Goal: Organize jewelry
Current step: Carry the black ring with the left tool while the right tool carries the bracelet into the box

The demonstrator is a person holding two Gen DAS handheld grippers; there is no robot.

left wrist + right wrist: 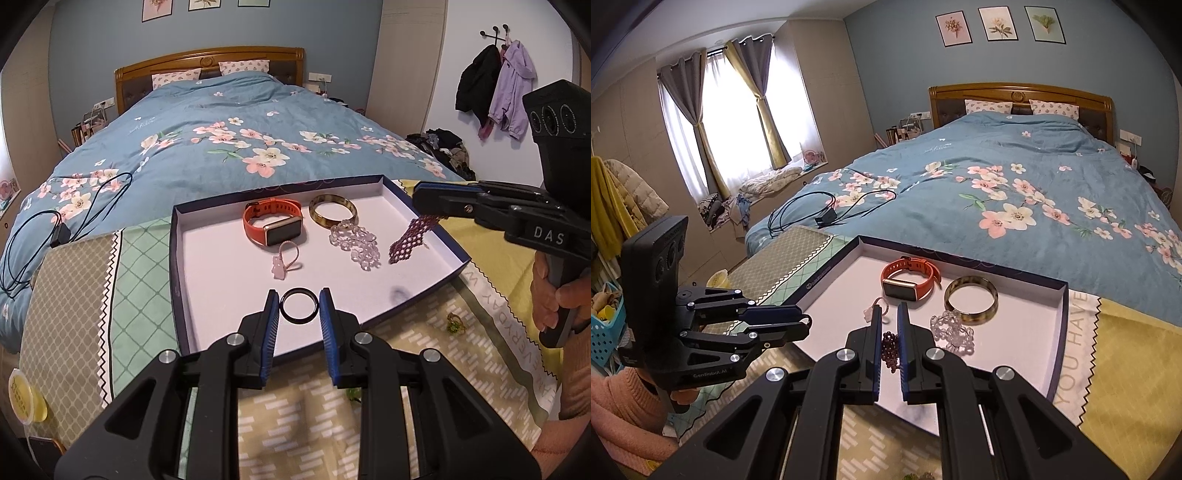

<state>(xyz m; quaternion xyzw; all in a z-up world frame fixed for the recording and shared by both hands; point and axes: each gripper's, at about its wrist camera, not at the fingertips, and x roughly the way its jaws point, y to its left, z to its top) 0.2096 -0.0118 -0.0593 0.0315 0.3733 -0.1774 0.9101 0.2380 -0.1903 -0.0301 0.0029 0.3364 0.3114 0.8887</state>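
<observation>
One thin black ring [299, 305], round, glossy, plain band

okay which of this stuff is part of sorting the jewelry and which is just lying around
Job: tray, orange watch, amber bangle, clear bead bracelet, pink charm, black ring in left tongs, purple bead bracelet in right tongs, green ring.

Lying about: cables, hanging jackets, yellow lid.

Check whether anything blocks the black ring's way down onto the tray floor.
Nothing visible does. The black ring, held in the left tongs, hangs over bare tray floor; the pink charm lies farther in.
</observation>
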